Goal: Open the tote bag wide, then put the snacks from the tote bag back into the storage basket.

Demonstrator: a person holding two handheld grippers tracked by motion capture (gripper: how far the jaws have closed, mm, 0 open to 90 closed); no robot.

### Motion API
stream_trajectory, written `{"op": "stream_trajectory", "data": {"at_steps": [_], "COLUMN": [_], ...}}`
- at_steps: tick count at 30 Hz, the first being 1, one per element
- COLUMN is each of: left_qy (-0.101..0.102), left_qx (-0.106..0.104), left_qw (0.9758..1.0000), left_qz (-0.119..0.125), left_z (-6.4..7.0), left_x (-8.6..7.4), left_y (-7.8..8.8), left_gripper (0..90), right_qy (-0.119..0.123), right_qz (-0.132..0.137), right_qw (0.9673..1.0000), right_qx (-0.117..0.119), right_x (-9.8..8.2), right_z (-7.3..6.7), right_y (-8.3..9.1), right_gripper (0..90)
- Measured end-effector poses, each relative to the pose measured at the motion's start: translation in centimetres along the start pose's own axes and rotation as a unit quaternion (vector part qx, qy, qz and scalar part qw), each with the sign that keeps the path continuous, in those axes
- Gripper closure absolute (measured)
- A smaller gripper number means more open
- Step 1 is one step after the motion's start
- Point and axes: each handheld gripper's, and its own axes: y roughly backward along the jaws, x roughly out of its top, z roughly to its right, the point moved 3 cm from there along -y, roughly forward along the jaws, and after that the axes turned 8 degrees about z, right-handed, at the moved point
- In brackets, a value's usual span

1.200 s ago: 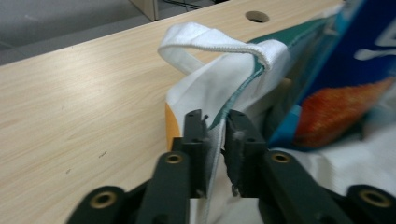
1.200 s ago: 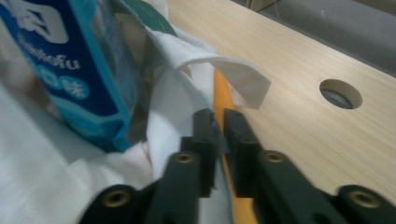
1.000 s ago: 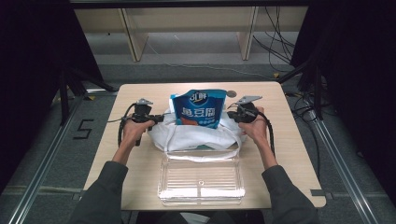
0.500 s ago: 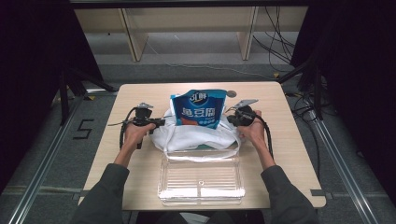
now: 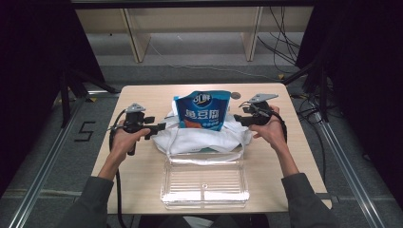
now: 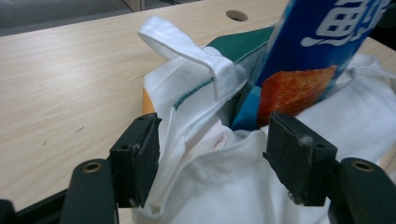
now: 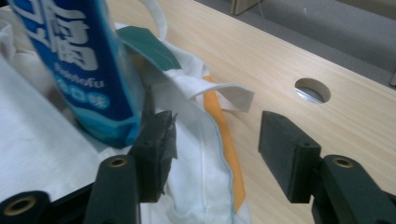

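Both grippers stand at the white cloth bag (image 5: 199,137), jaws just opening. Left gripper (image 5: 159,127) has its jaws apart with the bag's edge loose between them, pads not pressing. Right gripper (image 5: 237,118) is open too, at the bag's other side. That blue snack pouch (image 5: 202,111) stands upright in the bag, mid-table, with the clear plastic tray (image 5: 205,185) just beside it, nearer the person.

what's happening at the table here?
A person works a white cloth bag with a gripper in each hand. A blue snack pouch stands upright in the bag's mouth. The left gripper and right gripper sit at the bag's two sides; both jaws have just been opening, releasing the cloth. A clear plastic tray lies nearer the person.
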Motion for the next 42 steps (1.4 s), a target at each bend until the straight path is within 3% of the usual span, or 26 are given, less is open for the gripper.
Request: {"op": "stream_trajectory", "data": {"at_steps": [7, 8, 13, 17, 18, 19, 20, 22, 24, 29, 32, 37, 38, 40, 41, 42], "left_qy": [-0.011, -0.014, -0.01, -0.002, 0.0, 0.0, 0.016, 0.015, 0.006, 0.004, -0.005, 0.002, -0.011, -0.007, -0.007, -0.009], "left_qx": [-0.004, -0.007, -0.012, -0.004, 0.0, 0.0, -0.009, -0.008, 0.005, 0.007, 0.012, 0.014, 0.014, 0.014, 0.014, 0.009], "left_qw": [0.9999, 0.9999, 0.9999, 1.0, 1.0, 1.0, 0.9998, 0.9998, 1.0, 0.9998, 0.9998, 0.9999, 0.9998, 0.9997, 0.9997, 0.9997], "left_qz": [0.002, 0.001, 0.003, 0.003, 0.003, 0.003, 0.005, 0.003, -0.002, -0.016, -0.016, -0.005, -0.011, -0.017, -0.017, -0.02], "left_z": [1.8, 2.1, 3.3, 3.8, 4.1, 4.1, 4.5, 4.7, 4.9, 4.9, 5.0, 5.0, 4.9, 5.0, 5.0, 5.1], "left_x": [-1.4, -1.8, -3.9, -5.5, -6.3, -6.3, -7.1, -7.4, -8.5, -9.8, -10.1, -10.0, -10.2, -10.4, -10.4, -10.5], "left_y": [2.6, 3.1, 4.8, 5.9, 6.4, 6.4, 6.7, 6.8, 7.2, 7.3, 7.4, 7.6, 7.7, 7.8, 7.8, 7.8], "left_gripper": [27.3, 27.0, 25.9, 24.3, 23.4, 23.2, 22.9, 22.8, 22.8, 19.6, 15.2, 15.3, 15.3, 15.4, 15.6, 16.1], "right_qy": [0.008, 0.005, 0.019, 0.017, 0.026, 0.026, 0.034, 0.028, 0.037, 0.046, 0.046, 0.06, 0.07, 0.07, 0.065, 0.069], "right_qz": [-0.003, -0.008, -0.007, -0.01, -0.007, -0.007, -0.006, -0.008, -0.011, -0.01, -0.007, 0.005, 0.004, 0.011, -0.002, 0.002], "right_qw": [0.9999, 0.9998, 0.9994, 0.9995, 0.9991, 0.9991, 0.9989, 0.9992, 0.9986, 0.9983, 0.9982, 0.9976, 0.9968, 0.9968, 0.9969, 0.997], "right_qx": [0.007, 0.016, 0.027, 0.026, 0.032, 0.032, 0.032, 0.028, 0.036, 0.036, 0.039, 0.035, 0.037, 0.036, 0.043, 0.035], "right_x": [0.5, 0.5, 1.0, 1.3, 1.4, 1.4, 1.5, 1.6, 1.8, 2.3, 2.7, 3.2, 3.6, 4.0, 4.3, 4.5], "right_z": [0.0, -0.4, -0.9, -1.4, -1.6, -1.6, -1.9, -2.0, -2.1, -2.6, -3.1, -3.4, -3.5, -3.6, -3.7, -3.8], "right_y": [1.1, 1.2, 1.5, 1.6, 1.7, 1.7, 1.7, 1.8, 2.0, 2.3, 2.5, 2.7, 2.7, 2.6, 2.7, 2.6], "right_gripper": [36.9, 34.8, 32.1, 30.8, 30.7, 30.7, 29.8, 29.8, 29.1, 27.7, 26.0, 24.0, 24.1, 24.2, 24.2, 24.2]}}
